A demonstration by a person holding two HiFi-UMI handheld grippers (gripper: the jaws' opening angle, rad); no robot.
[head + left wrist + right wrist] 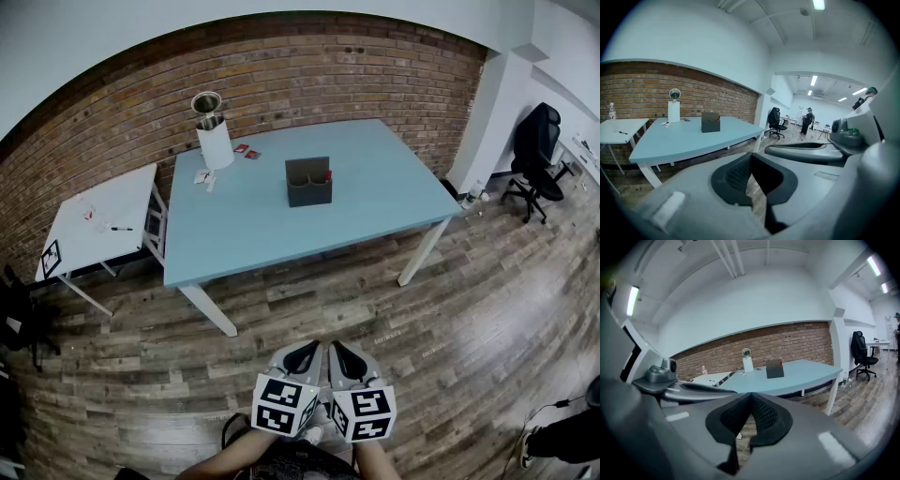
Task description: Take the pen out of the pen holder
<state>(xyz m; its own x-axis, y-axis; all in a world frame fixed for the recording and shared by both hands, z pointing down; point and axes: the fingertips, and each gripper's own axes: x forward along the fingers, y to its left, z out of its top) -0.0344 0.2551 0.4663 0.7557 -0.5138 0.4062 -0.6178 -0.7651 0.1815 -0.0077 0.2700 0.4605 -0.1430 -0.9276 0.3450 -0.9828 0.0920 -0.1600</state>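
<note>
A dark grey pen holder (308, 182) stands near the middle of the light blue table (375, 216), with a red-tipped pen (327, 175) sticking out at its right side. The same pen holder (710, 123) shows far off in the left gripper view, and the pen holder (775, 369) in the right gripper view too. My left gripper (302, 357) and right gripper (345, 360) hang side by side over the wooden floor, well short of the table. Both are shut with nothing between the jaws.
A white cylinder with a round mirror (213, 131) stands at the table's back left, small papers (203, 176) beside it. A white side table (98, 220) sits to the left. A black office chair (536, 145) stands far right. A person (806, 121) stands in the far room.
</note>
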